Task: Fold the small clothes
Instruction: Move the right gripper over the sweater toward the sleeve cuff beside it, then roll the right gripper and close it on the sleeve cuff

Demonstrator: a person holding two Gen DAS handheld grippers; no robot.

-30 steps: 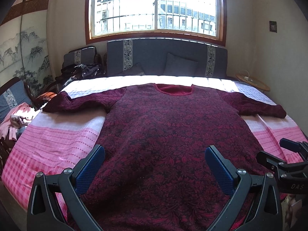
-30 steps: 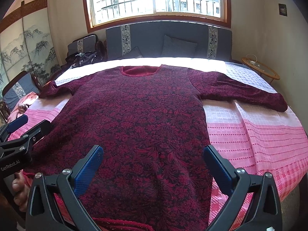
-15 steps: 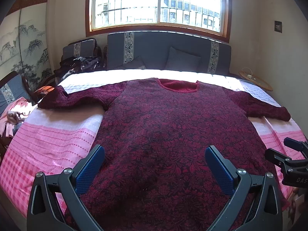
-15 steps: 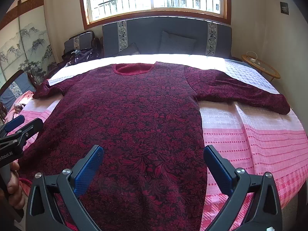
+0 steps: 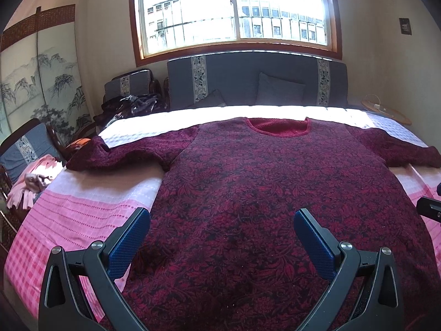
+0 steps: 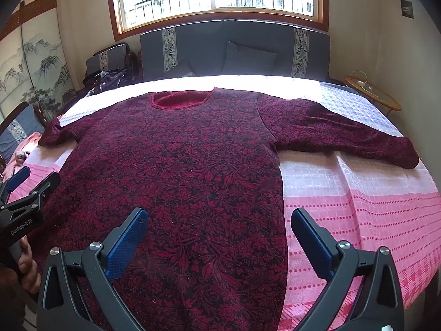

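Maroon floral sweater [image 5: 275, 193] — spread flat on the pink bedspread [image 6: 358, 207], sleeves out, ready for folding. Left gripper [image 5: 220, 237] and right gripper [image 6: 217, 234] — jaws wide apart, empty, poised above hem.

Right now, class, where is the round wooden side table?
In the right wrist view, the round wooden side table stands at the far right, beside the bed near the grey headboard, beyond the sweater's outstretched sleeve.
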